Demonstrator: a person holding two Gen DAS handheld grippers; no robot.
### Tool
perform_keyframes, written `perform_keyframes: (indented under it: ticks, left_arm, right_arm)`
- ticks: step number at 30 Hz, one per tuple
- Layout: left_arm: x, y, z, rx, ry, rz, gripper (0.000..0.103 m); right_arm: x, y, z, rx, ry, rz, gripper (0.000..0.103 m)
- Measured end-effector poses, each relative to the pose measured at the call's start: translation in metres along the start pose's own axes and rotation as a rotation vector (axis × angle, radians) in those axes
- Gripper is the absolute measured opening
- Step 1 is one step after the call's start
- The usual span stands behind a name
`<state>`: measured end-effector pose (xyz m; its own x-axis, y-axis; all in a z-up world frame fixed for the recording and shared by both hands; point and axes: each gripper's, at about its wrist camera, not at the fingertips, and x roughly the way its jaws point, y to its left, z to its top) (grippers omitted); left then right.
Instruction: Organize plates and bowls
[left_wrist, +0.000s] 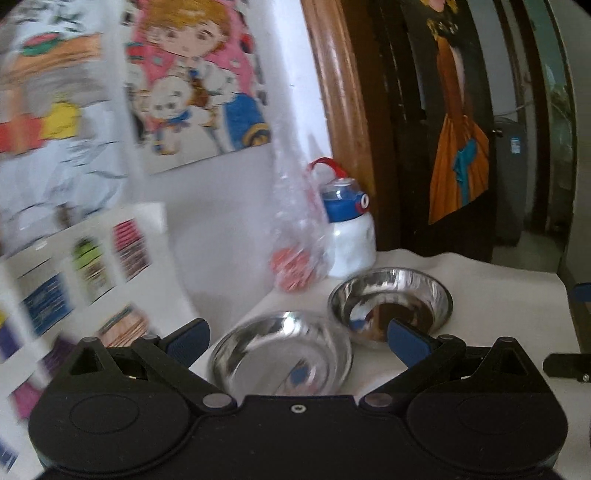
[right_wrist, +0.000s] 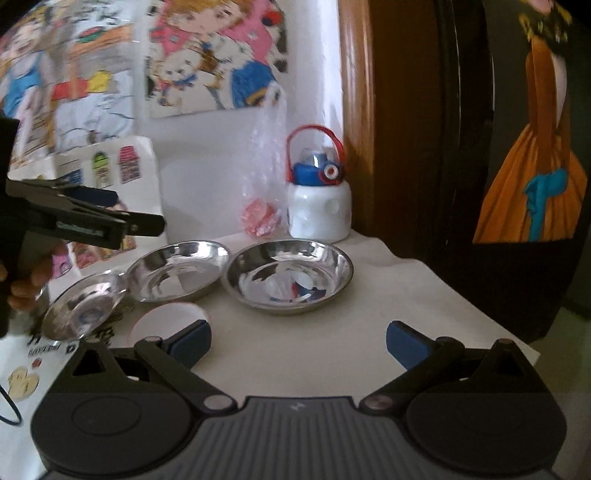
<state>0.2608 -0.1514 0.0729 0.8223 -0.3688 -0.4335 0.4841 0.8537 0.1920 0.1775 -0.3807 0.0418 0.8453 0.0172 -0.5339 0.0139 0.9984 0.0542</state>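
Two steel plates sit side by side on the white table. In the right wrist view the right plate (right_wrist: 290, 275) and the left plate (right_wrist: 179, 269) lie ahead of my open, empty right gripper (right_wrist: 297, 341). A small steel bowl (right_wrist: 83, 308) stands tilted at the left, next to the left plate. My left gripper (right_wrist: 110, 218) hovers above the bowl there. In the left wrist view my left gripper (left_wrist: 299, 339) is open and empty just above the near plate (left_wrist: 280, 354), with the other plate (left_wrist: 389, 304) beyond it.
A white bottle (right_wrist: 319, 199) with a blue and red lid and a clear plastic bag (right_wrist: 264, 177) stand at the back by the wall. A sticker sheet (right_wrist: 110, 173) leans at the left. A dark wooden door (right_wrist: 461, 147) is at the right. The table edge (right_wrist: 509, 328) falls off to the right.
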Motion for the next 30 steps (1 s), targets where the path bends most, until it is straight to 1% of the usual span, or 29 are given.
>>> perform_keyframes:
  ticks: [3, 5, 8, 12, 15, 19, 21, 23, 24, 26, 28, 30]
  left_arm:
    - [0.040, -0.002, 0.013, -0.003, 0.018, -0.022, 0.102]
    - [0.066, -0.005, 0.020, 0.008, 0.038, -0.039, 0.102]
    - [0.106, -0.008, 0.029, 0.017, 0.090, -0.076, 0.102]
    - [0.147, -0.010, 0.039, 0.012, 0.148, -0.134, 0.102]
    - [0.172, -0.014, 0.045, 0.031, 0.195, -0.176, 0.102]
    - [0.199, -0.021, 0.049, 0.067, 0.272, -0.212, 0.102]
    - [0.211, -0.025, 0.050, 0.083, 0.307, -0.232, 0.097]
    - [0.220, -0.026, 0.051, 0.083, 0.331, -0.250, 0.094]
    - [0.224, -0.026, 0.051, 0.077, 0.341, -0.256, 0.093]
    - [0.230, -0.025, 0.051, 0.066, 0.368, -0.272, 0.080]
    - [0.233, -0.024, 0.050, 0.055, 0.384, -0.279, 0.079]
    - [0.236, -0.022, 0.049, 0.049, 0.389, -0.280, 0.074]
  right_arm:
    - [0.032, -0.016, 0.013, 0.063, 0.067, 0.017, 0.103]
    - [0.053, -0.028, 0.020, 0.121, 0.118, 0.056, 0.103]
    - [0.080, -0.043, 0.026, 0.212, 0.154, 0.087, 0.103]
    - [0.105, -0.048, 0.029, 0.236, 0.175, 0.099, 0.102]
    - [0.119, -0.047, 0.029, 0.244, 0.204, 0.111, 0.098]
    - [0.133, -0.046, 0.027, 0.271, 0.246, 0.118, 0.090]
    - [0.135, -0.045, 0.028, 0.264, 0.235, 0.115, 0.087]
    - [0.136, -0.044, 0.029, 0.273, 0.236, 0.119, 0.075]
    - [0.136, -0.045, 0.028, 0.277, 0.235, 0.120, 0.074]
    - [0.137, -0.044, 0.029, 0.273, 0.234, 0.114, 0.065]
    - [0.137, -0.044, 0.029, 0.275, 0.234, 0.110, 0.059]
    - [0.138, -0.043, 0.029, 0.280, 0.237, 0.108, 0.052]
